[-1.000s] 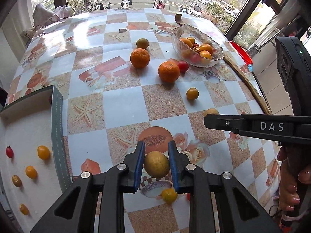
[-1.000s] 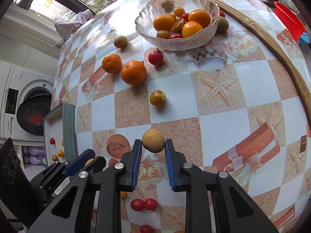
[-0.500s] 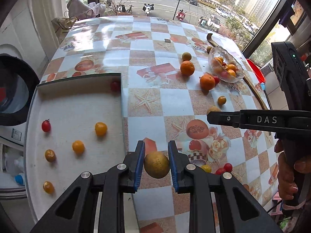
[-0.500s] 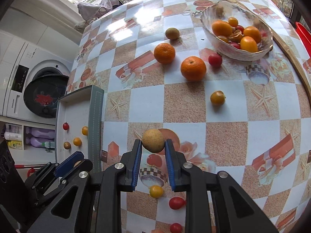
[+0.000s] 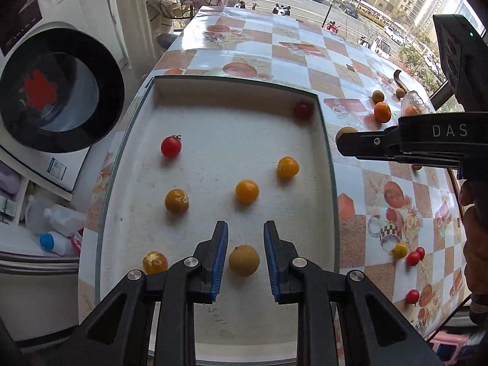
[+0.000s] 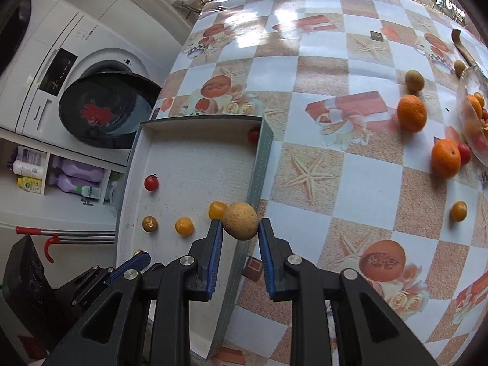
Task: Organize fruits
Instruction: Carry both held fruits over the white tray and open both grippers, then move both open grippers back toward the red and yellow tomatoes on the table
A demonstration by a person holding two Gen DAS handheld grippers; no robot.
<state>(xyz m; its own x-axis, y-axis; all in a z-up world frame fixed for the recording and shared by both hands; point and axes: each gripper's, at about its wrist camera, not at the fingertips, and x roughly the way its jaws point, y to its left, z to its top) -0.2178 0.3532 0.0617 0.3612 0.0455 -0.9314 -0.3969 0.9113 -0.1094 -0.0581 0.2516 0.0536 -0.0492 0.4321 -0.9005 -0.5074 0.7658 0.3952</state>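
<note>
While the left gripper [image 5: 245,254] points steeply down over the white tray [image 5: 326,152], its blue pads are closed on a small tan round fruit [image 5: 244,260], perhaps a longan, with the jaws only a little apart, just as wide as the fruit. This fruit is nearly a ball, so no long axis or pointing direction can be told; it sits between the pads, a bit behind their tips, above the near part of the tray floor.

Ahead of this gripper lie three yellow cherry tomatoes [image 5: 247,191], one of them to the left, and a red cherry tomato [image 5: 170,146] farther ahead on the left. Another red one [image 5: 303,110] is in the far right corner of the tray. An orange-yellow fruit [image 5: 155,263] lies just left of the left finger.

The right gripper [image 6: 241,228] holds a second tan round fruit [image 6: 240,220] at the very tips of its pads, the jaws likewise narrowly apart around it. This fruit is slightly oval, its longer side lying across from pad to pad. It hangs over the right wall of the tray [image 6: 259,164], with a yellow tomato [image 6: 217,209] just to its left. Far to the right of this gripper, on the checked tablecloth [image 6: 305,61], are two mandarins [image 6: 411,113] and the edge of a glass bowl [image 6: 471,134].
</note>
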